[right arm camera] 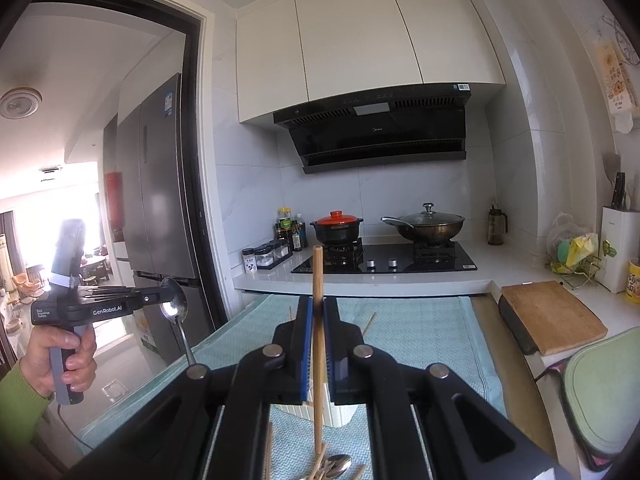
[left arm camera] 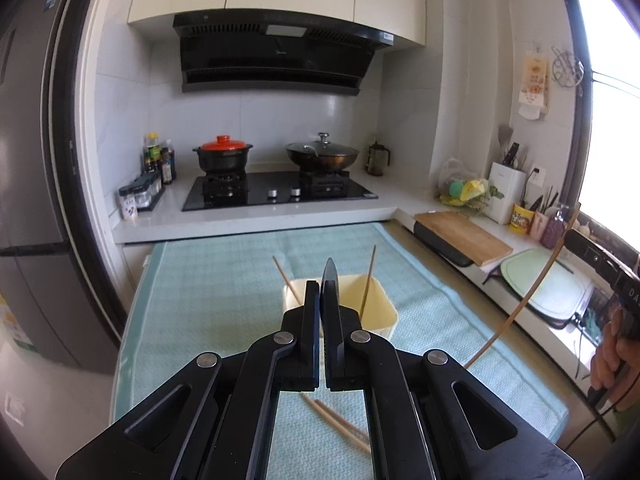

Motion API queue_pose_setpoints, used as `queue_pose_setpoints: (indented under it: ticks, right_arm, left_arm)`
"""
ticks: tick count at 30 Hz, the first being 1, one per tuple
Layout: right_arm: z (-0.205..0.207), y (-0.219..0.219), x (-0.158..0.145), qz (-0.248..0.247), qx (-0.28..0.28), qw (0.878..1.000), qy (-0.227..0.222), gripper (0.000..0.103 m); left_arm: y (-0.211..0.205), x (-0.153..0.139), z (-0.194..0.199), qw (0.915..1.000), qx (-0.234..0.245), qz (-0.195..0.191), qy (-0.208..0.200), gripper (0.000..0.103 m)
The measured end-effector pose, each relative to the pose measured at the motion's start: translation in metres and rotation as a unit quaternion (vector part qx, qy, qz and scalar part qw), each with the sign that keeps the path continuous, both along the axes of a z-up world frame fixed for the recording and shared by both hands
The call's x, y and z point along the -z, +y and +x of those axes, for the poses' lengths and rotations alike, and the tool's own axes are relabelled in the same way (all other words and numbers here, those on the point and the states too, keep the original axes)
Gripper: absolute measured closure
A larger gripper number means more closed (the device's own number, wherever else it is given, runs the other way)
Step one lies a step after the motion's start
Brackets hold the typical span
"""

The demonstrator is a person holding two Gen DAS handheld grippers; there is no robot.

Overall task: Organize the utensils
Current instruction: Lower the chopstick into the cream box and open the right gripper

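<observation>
Chopstick (right arm camera: 318,276) pinched in the right gripper (right arm camera: 318,308), jaws nearly shut on the thin, round wooden shaft, which stands almost upright with its lower end hanging over the mat (left arm camera: 200,300). The left gripper (left arm camera: 320,292) is squeezed tight on a spoon (right arm camera: 176,308), shiny steel, bowl up, handle slanting down, held out off the mat's left side. Below the tools, more chopsticks (left arm camera: 340,424) and a second spoon (right arm camera: 338,465) lie loose on the woven, pale-green cloth. Just beyond sits the holder (left arm camera: 386,312), a cream, square-mouthed plastic box with two sticks leaning in it. To do this drop well, I'd say line the stick's lower tip over the open mouth, keep it vertical, lower it inside the rim, then ease the jaws apart; smooth wood slides fast, and the light box could tip if nudged. The spoon is slick too, so hold the grip firm. Farther back are the white counter and black hob.
</observation>
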State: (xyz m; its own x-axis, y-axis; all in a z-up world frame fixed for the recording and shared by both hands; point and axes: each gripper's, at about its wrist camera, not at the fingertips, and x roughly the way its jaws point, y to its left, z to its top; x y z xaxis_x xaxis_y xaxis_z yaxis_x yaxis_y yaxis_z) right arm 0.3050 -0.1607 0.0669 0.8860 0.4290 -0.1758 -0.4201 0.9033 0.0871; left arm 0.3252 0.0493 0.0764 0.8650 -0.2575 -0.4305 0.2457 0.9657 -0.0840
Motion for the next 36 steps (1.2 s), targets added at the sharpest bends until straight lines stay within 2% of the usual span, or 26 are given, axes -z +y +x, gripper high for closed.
queue_pose_setpoints:
  ticks: [5, 9, 13, 16, 22, 27, 32, 34, 36]
  right_arm:
    - [0.021, 0.010, -0.020, 0.000, 0.003, 1.000, -0.021, 0.097]
    - [0.046, 0.019, -0.032, 0.004, 0.006, 0.999, -0.034, 0.097]
    - [0.078, 0.031, -0.035, 0.015, 0.006, 0.999, -0.033, 0.097]
    - [0.108, 0.045, -0.026, 0.013, 0.004, 1.000, -0.019, 0.097]
    - [0.174, 0.067, 0.020, 0.004, -0.006, 0.999, 0.041, 0.097]
    - [0.219, 0.079, 0.062, 0.000, -0.017, 0.993, 0.117, 0.097]
    - [0.244, 0.086, 0.094, -0.009, -0.020, 0.983, 0.181, 0.096]
    - [0.247, 0.086, 0.101, -0.008, -0.013, 0.981, 0.196, 0.096]
    - [0.249, 0.085, 0.104, -0.012, -0.003, 0.979, 0.205, 0.087]
  left_arm:
    - [-0.001, -0.019, 0.035, 0.9997, -0.015, 0.013, -0.010, 0.103]
    - [-0.008, -0.023, 0.065, 0.9986, -0.035, 0.035, -0.019, 0.103]
    - [-0.018, -0.016, 0.096, 0.9966, -0.053, 0.059, -0.023, 0.103]
    - [-0.032, -0.001, 0.119, 0.9940, -0.060, 0.090, -0.021, 0.103]
    - [-0.060, 0.048, 0.163, 0.9898, -0.053, 0.132, 0.015, 0.103]
    - [-0.080, 0.084, 0.189, 0.9851, -0.054, 0.160, 0.034, 0.103]
    - [-0.086, 0.107, 0.204, 0.9851, -0.060, 0.151, 0.055, 0.103]
    - [-0.084, 0.113, 0.209, 0.9865, -0.063, 0.132, 0.074, 0.097]
    - [-0.078, 0.118, 0.215, 0.9875, -0.057, 0.107, 0.100, 0.095]
